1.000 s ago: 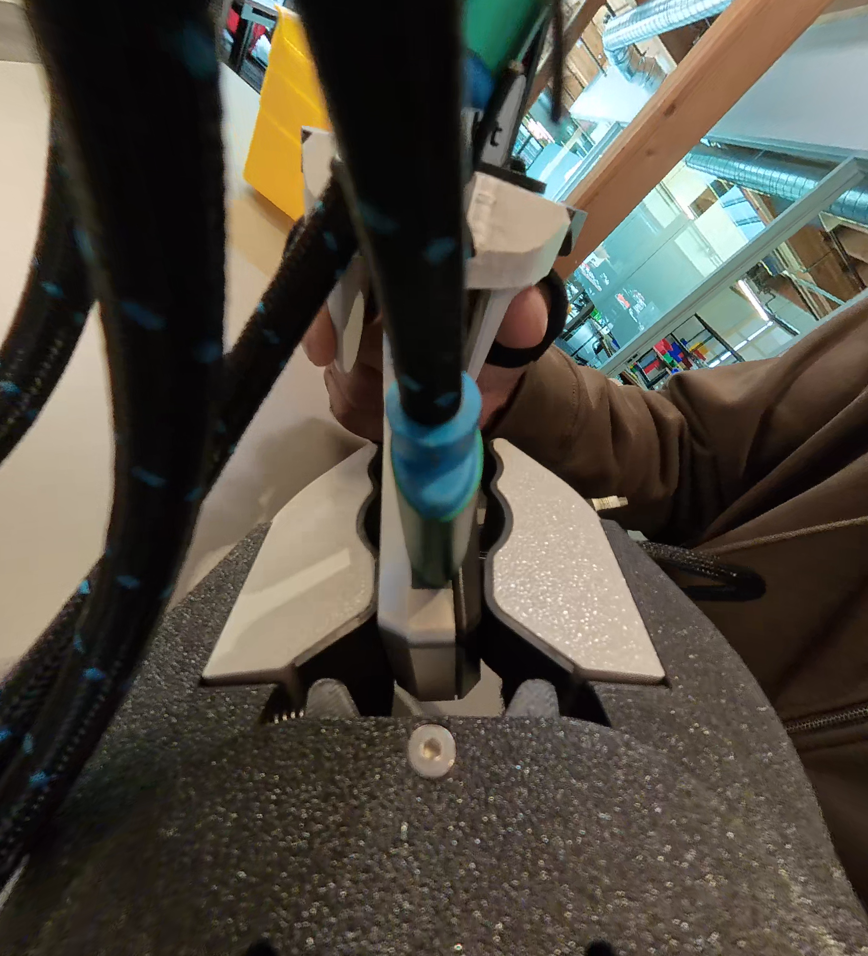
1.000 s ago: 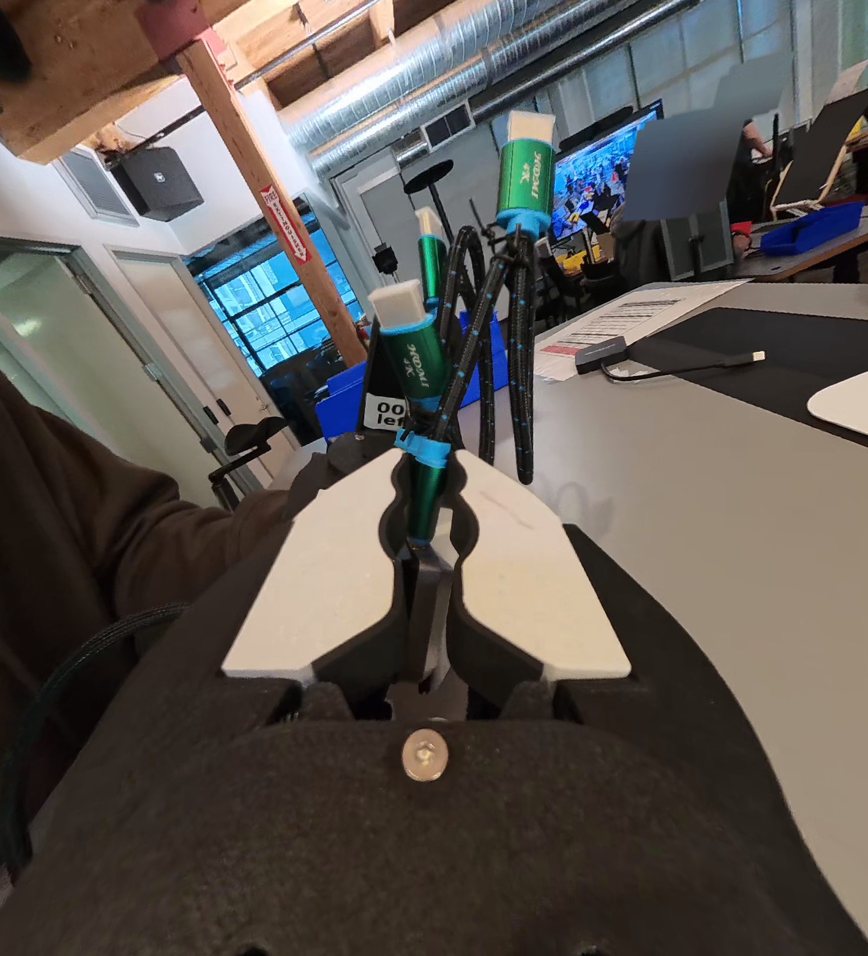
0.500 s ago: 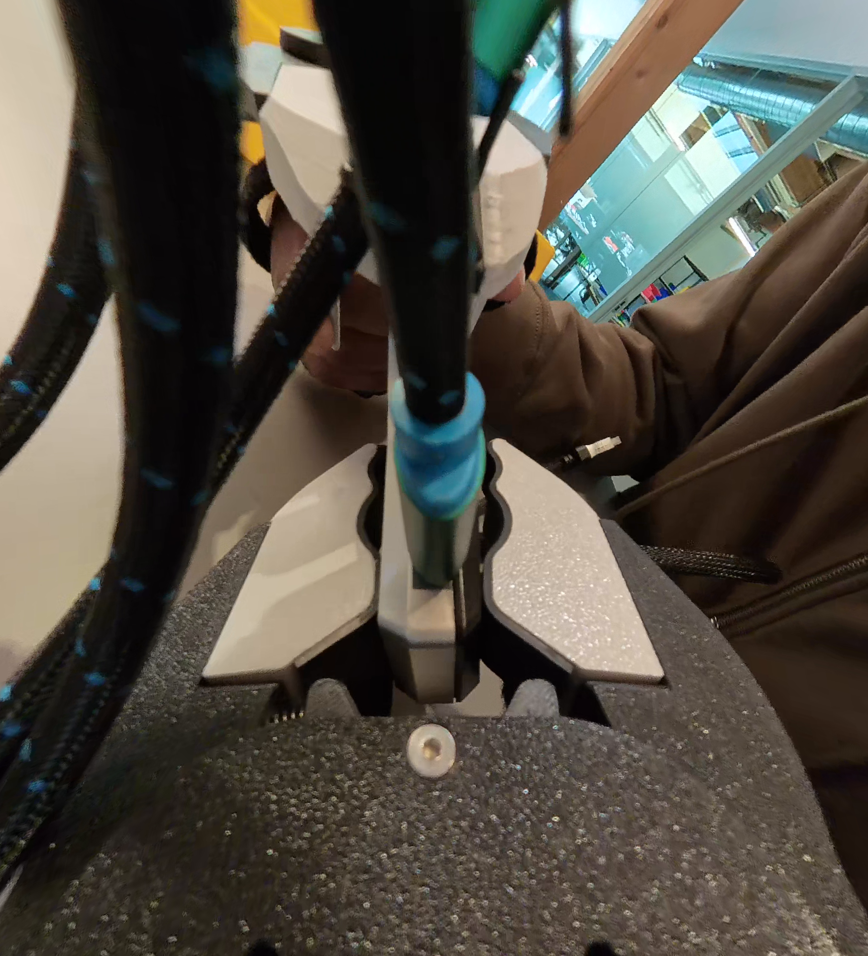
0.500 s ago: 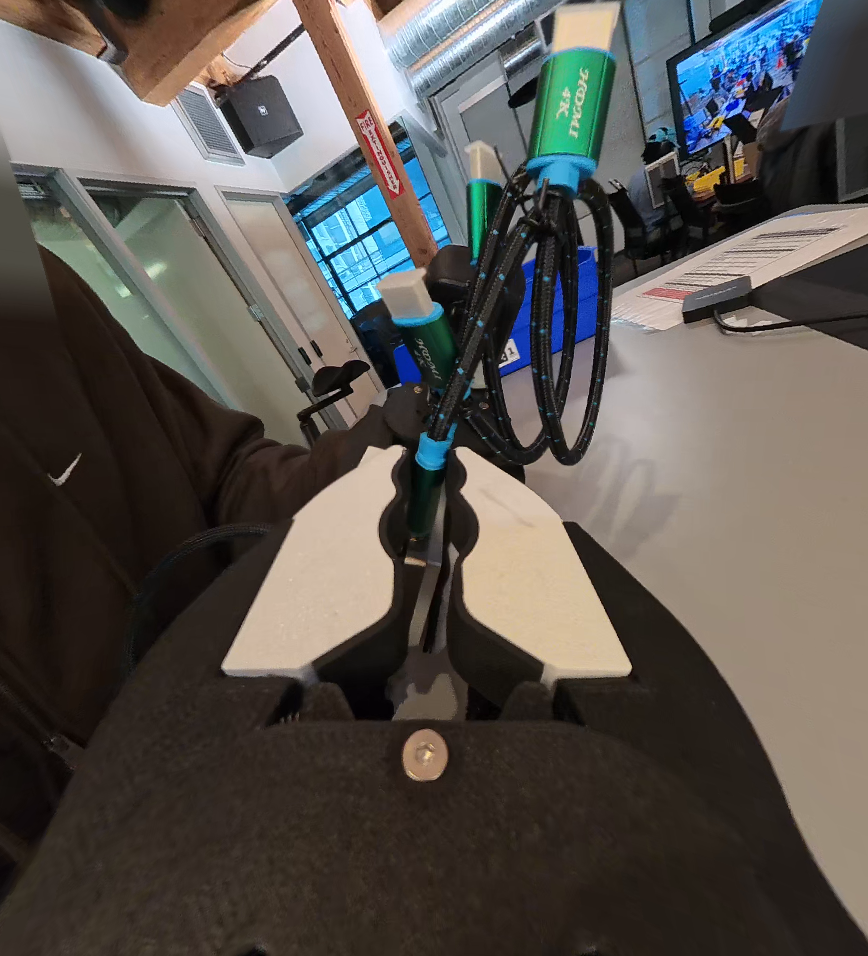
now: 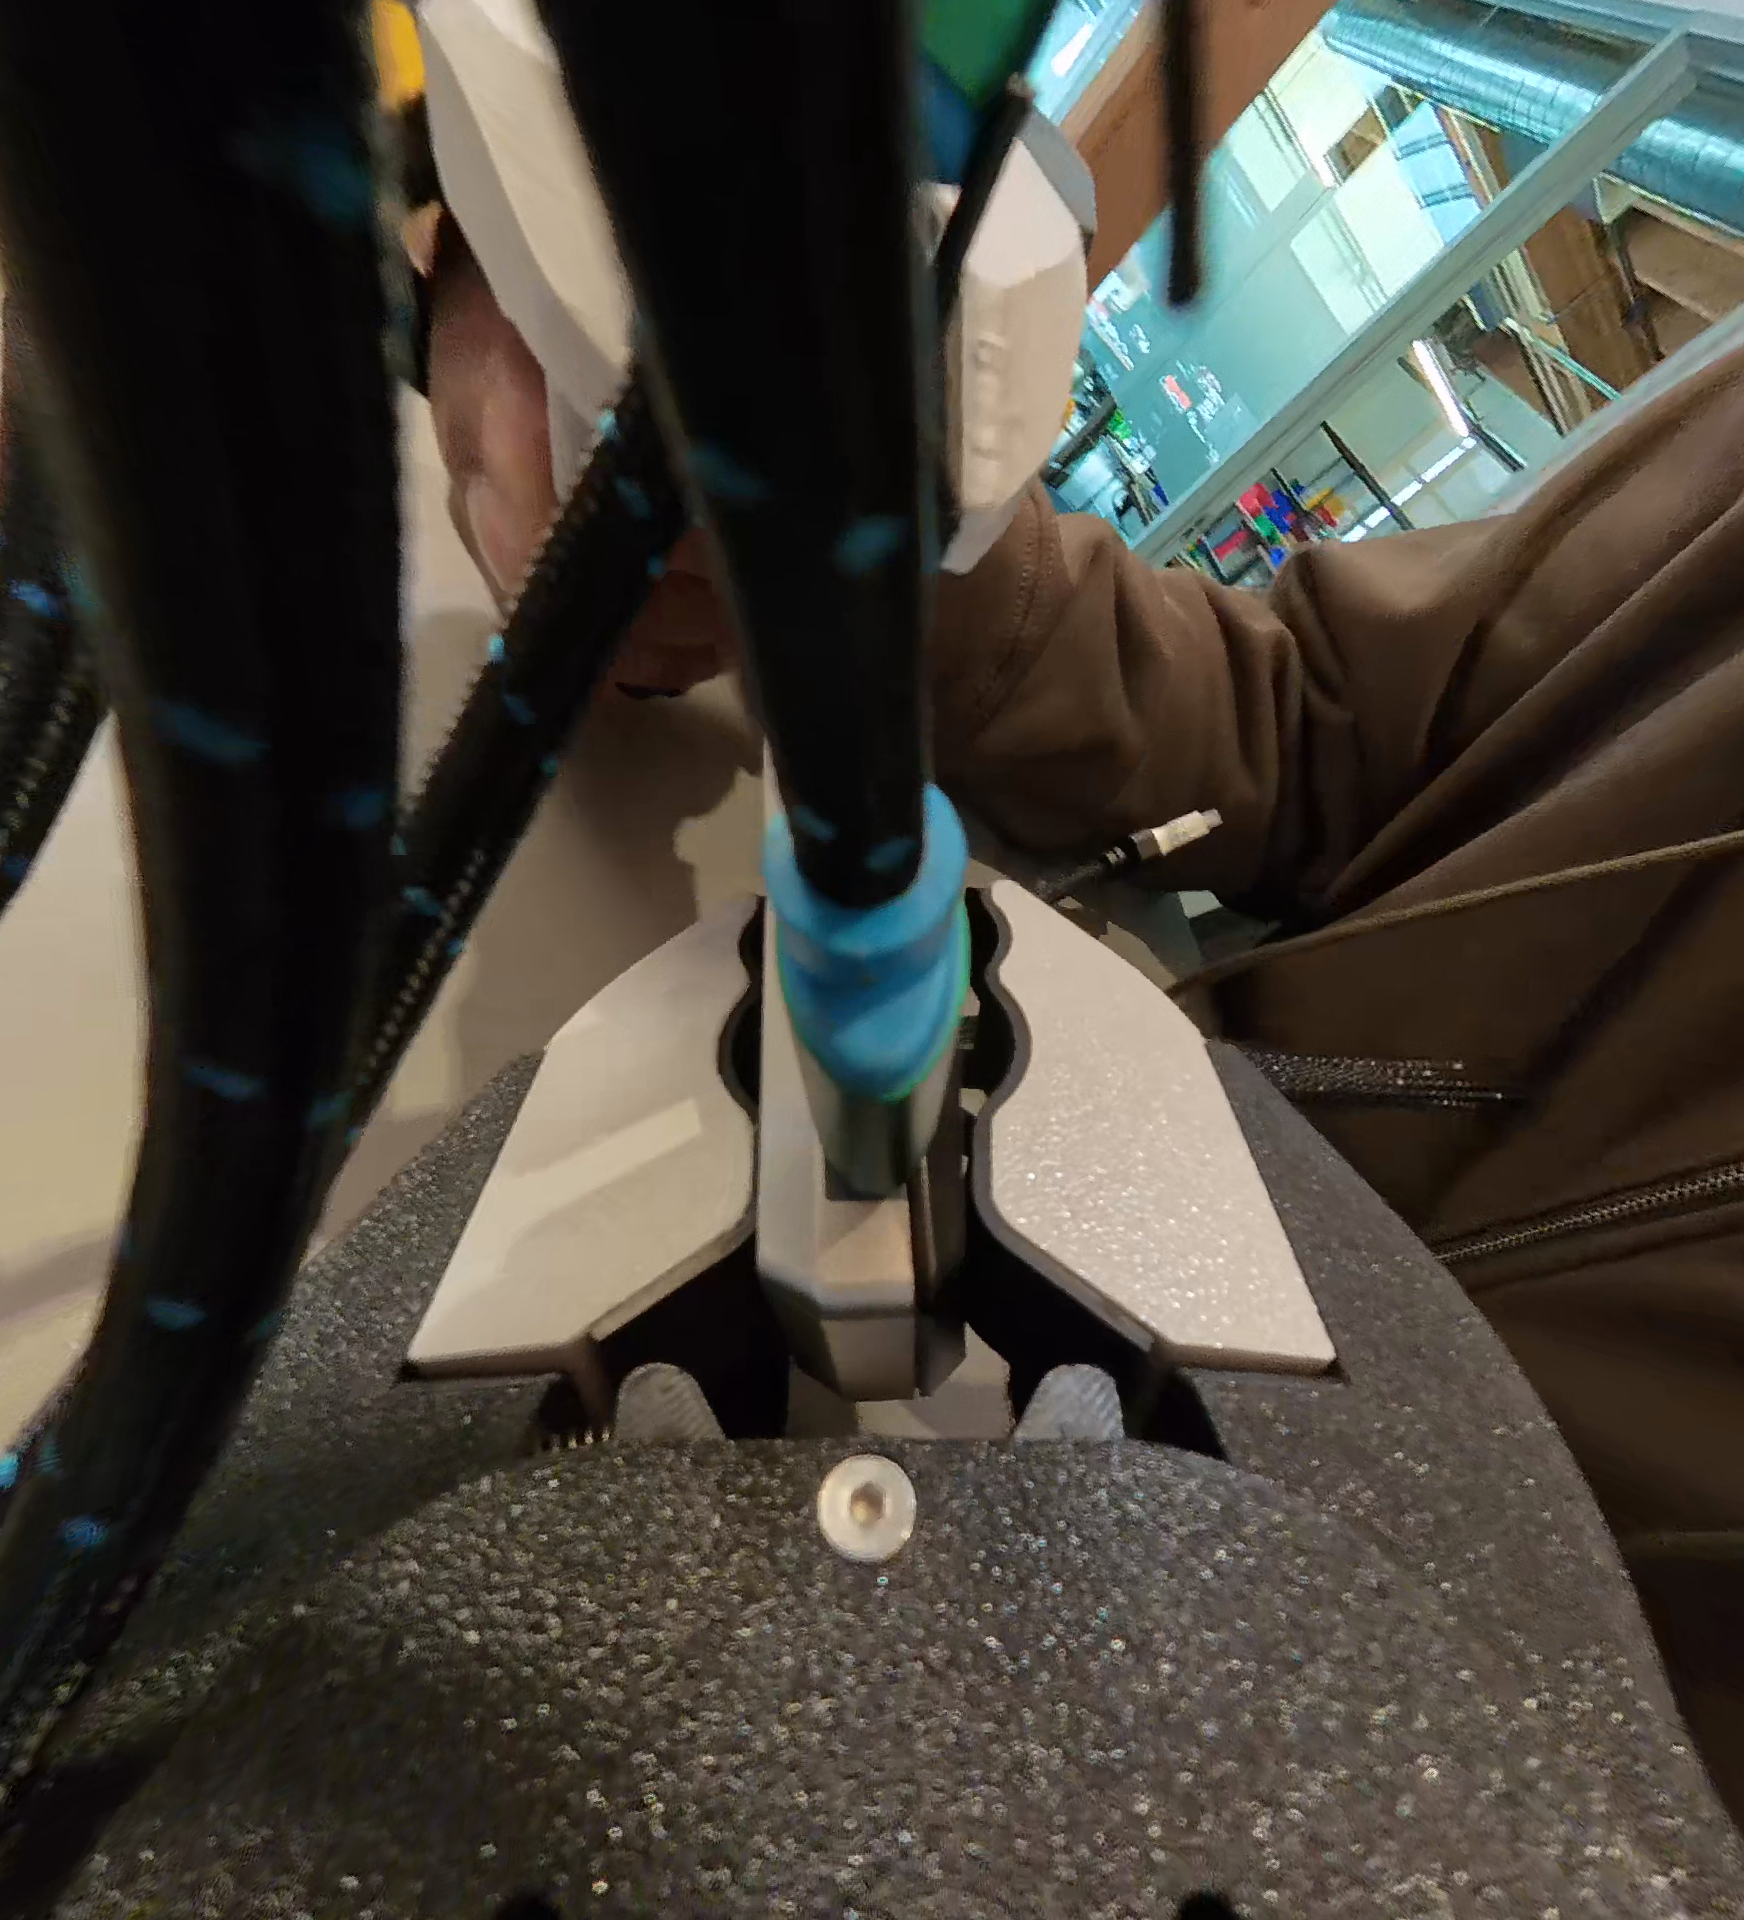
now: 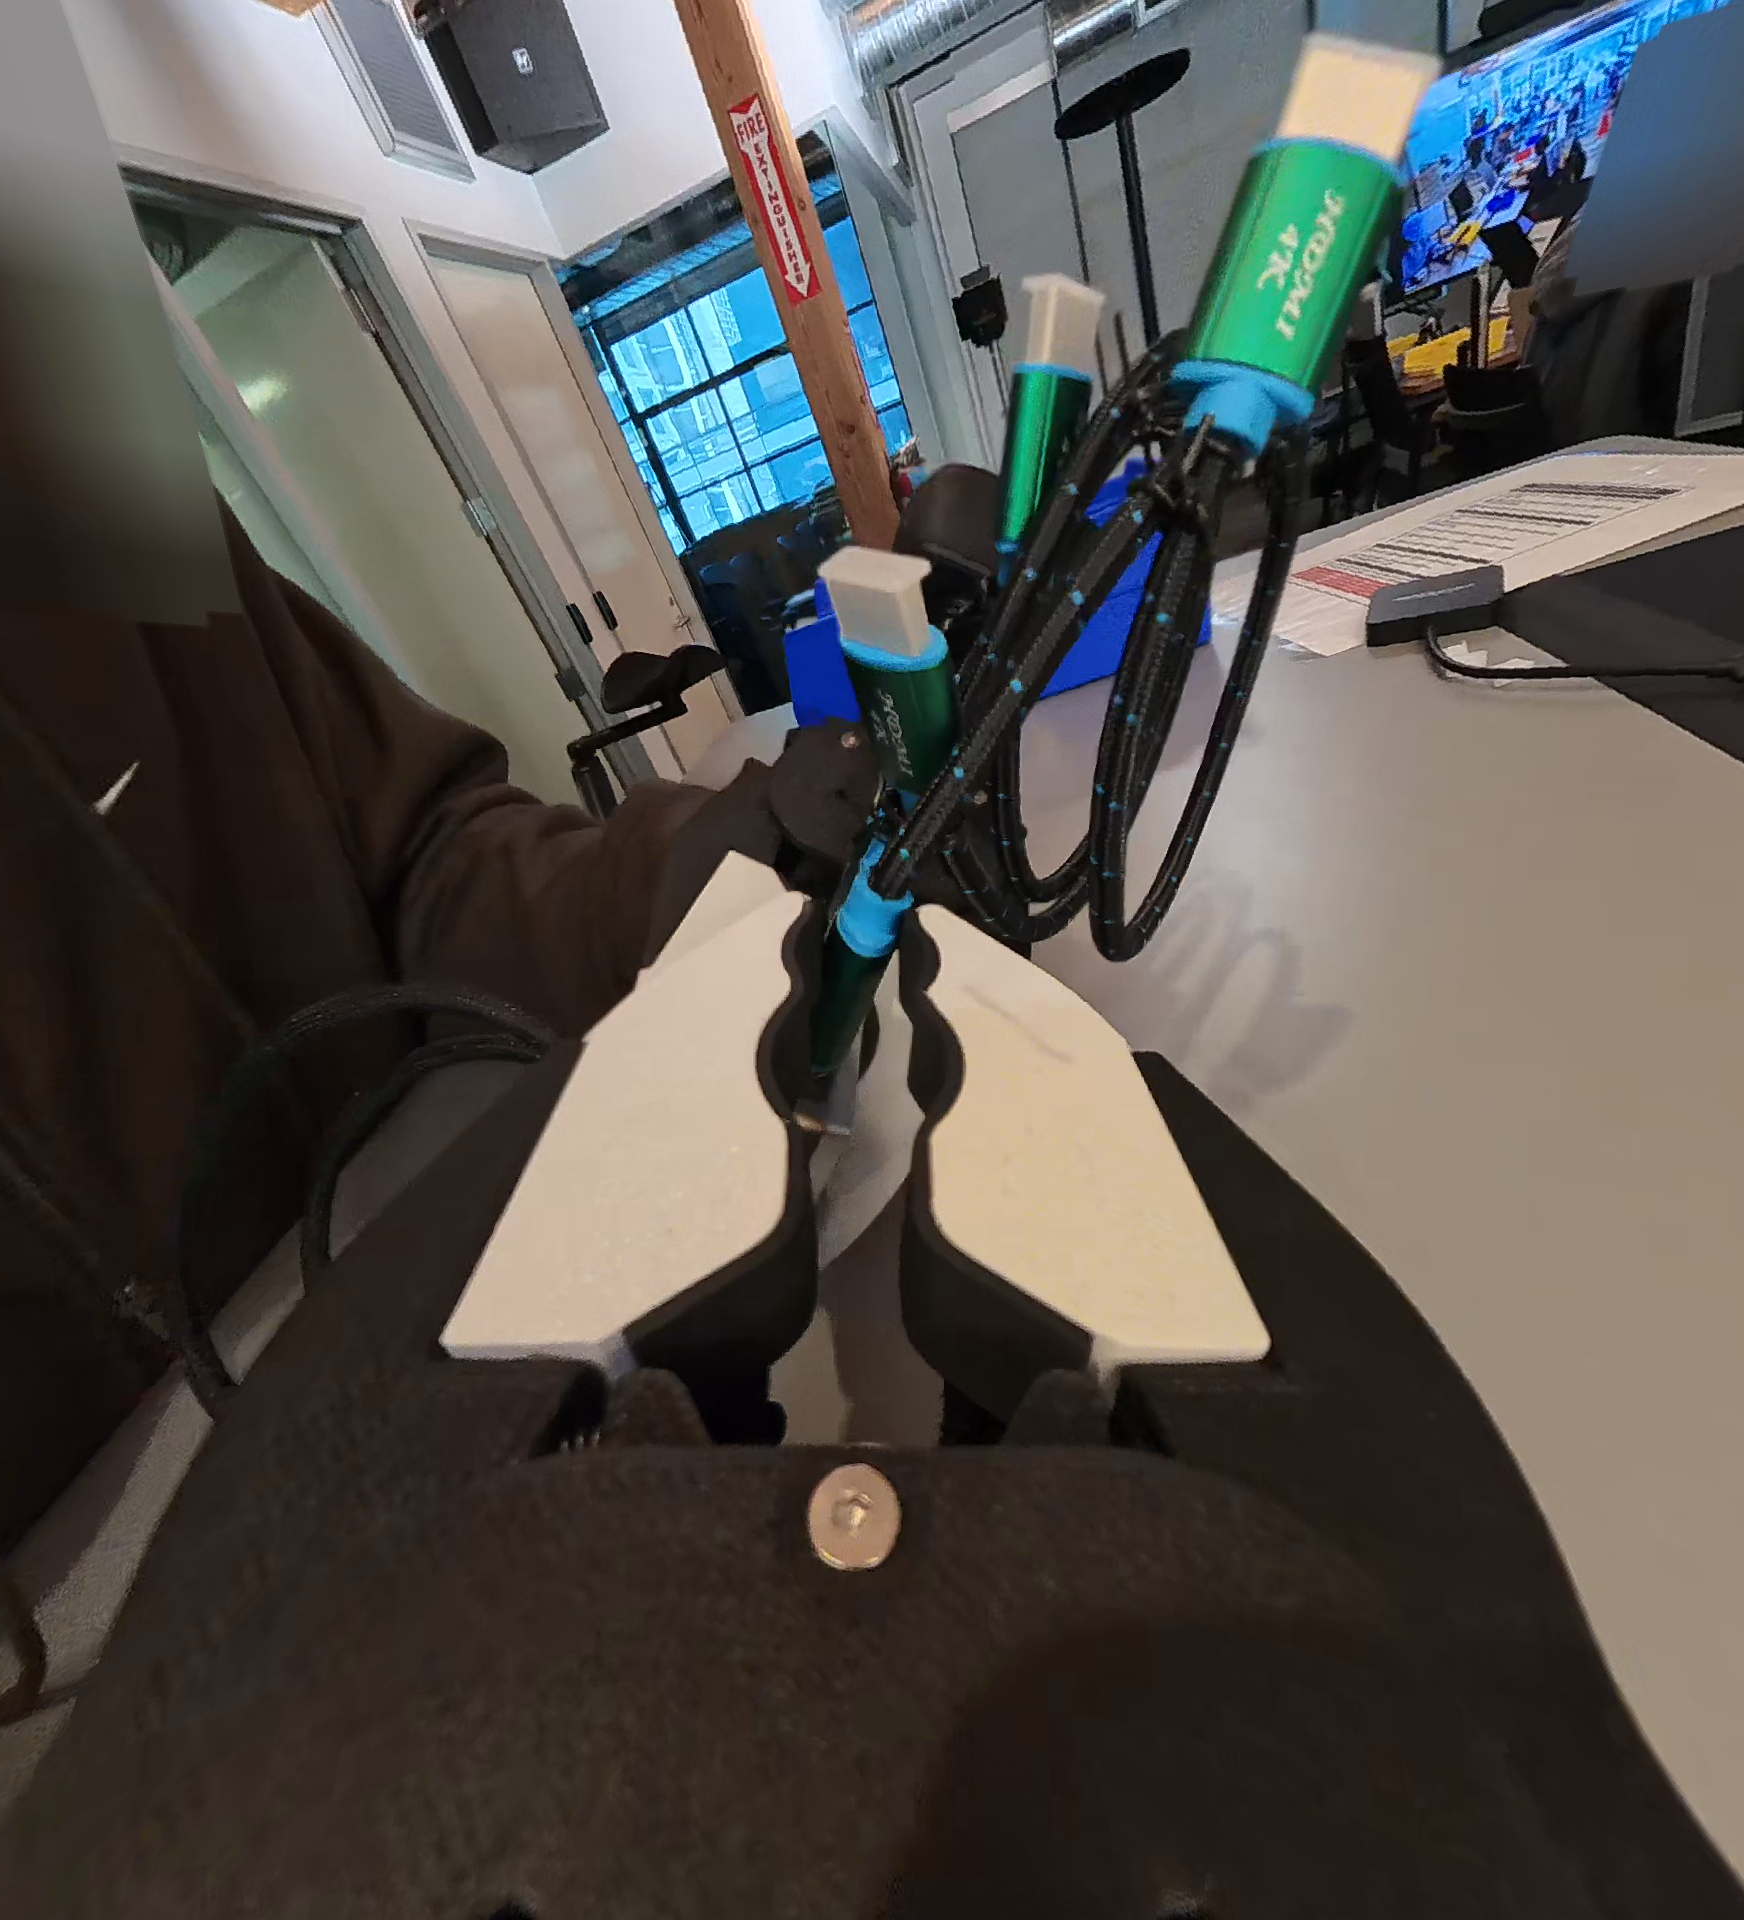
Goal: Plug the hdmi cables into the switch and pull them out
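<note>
Left wrist view: left gripper (image 5: 866, 997) is closed on a green HDMI plug (image 5: 873, 1122) w/ blue collar; both fingers (image 5: 1138, 1122) press its sides. Braided black-and-blue cable (image 5: 224, 623) loops up close to the lens. Beyond, a hand (image 5: 494, 416) and brown sleeve (image 5: 1211, 707).

Right wrist view: right gripper (image 6: 863, 971), jaws narrowly apart, clamps another green plug (image 6: 847, 997) at its fingertips, above the grey table (image 6: 1470, 1039). Cable bundle (image 6: 1159, 675) rises from it w/ three more capped plugs (image 6: 1283, 270); left gripper (image 6: 826, 800) sits just behind.

Blurred black braided cable (image 5: 224, 520), cut off at top edge.
</note>
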Available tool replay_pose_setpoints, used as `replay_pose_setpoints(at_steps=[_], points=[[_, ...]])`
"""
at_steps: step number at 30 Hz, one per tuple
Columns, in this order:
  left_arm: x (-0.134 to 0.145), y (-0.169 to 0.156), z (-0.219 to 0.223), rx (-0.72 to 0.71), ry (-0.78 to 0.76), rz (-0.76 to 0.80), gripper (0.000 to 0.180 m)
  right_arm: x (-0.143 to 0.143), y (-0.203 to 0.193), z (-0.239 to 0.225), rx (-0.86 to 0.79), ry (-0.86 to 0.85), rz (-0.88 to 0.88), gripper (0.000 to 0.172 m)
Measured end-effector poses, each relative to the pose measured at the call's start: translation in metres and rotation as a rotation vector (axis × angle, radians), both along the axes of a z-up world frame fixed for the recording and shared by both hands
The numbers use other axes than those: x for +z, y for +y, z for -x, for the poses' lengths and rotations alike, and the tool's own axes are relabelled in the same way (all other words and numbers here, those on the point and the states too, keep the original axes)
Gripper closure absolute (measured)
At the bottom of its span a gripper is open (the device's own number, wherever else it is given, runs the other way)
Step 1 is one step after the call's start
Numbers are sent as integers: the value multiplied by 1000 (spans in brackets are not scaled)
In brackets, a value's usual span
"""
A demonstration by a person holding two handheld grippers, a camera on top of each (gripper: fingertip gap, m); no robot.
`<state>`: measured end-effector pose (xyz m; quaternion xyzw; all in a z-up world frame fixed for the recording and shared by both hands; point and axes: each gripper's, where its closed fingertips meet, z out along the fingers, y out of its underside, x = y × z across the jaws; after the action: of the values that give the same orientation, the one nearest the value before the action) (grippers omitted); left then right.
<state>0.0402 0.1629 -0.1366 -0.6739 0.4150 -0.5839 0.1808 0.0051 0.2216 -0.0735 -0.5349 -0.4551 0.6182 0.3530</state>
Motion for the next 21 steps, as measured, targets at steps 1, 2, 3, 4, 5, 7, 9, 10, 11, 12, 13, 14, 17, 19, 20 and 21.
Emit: replay_pose_setpoints(at_steps=[1,2,3,4,5,7,9,10,11,12,13,14,17,19,20,21], points=[[0,-2,1,-12,-3,5,144,0,-1,1,4,-9,-16,159],[1,-3,2,-20,-6,8,144,0,-2,3,8,-20,-30,159],[2,-4,4,-29,-14,9,144,1,-3,5,11,-28,-45,159],[3,-4,5,-28,-24,11,144,3,-3,7,7,-30,-53,159],[4,-3,6,-24,-28,14,145,3,-2,9,1,-35,-59,158],[3,-2,6,-12,-19,19,144,2,0,9,-23,-43,-78,159],[3,-1,6,-12,-21,24,144,2,1,7,-43,-33,-80,159],[3,-1,5,-12,-19,28,144,2,2,7,-50,-30,-78,159],[3,-1,5,-12,-18,30,144,2,2,7,-51,-25,-73,159],[3,-1,5,-13,-17,30,144,2,2,6,-46,-17,-62,159],[3,-2,5,-14,-15,33,144,2,2,6,-39,-10,-53,159],[2,-2,5,-15,-13,36,144,2,2,6,-33,-6,-47,159],[1,-3,5,-27,-7,40,144,1,1,6,8,11,-18,159],[-1,-5,5,-36,7,43,144,-1,-2,6,35,17,10,158],[-2,-6,5,-43,10,45,144,-2,-3,6,46,31,27,158],[-2,-7,6,-47,14,48,144,-2,-3,6,56,50,49,158]])
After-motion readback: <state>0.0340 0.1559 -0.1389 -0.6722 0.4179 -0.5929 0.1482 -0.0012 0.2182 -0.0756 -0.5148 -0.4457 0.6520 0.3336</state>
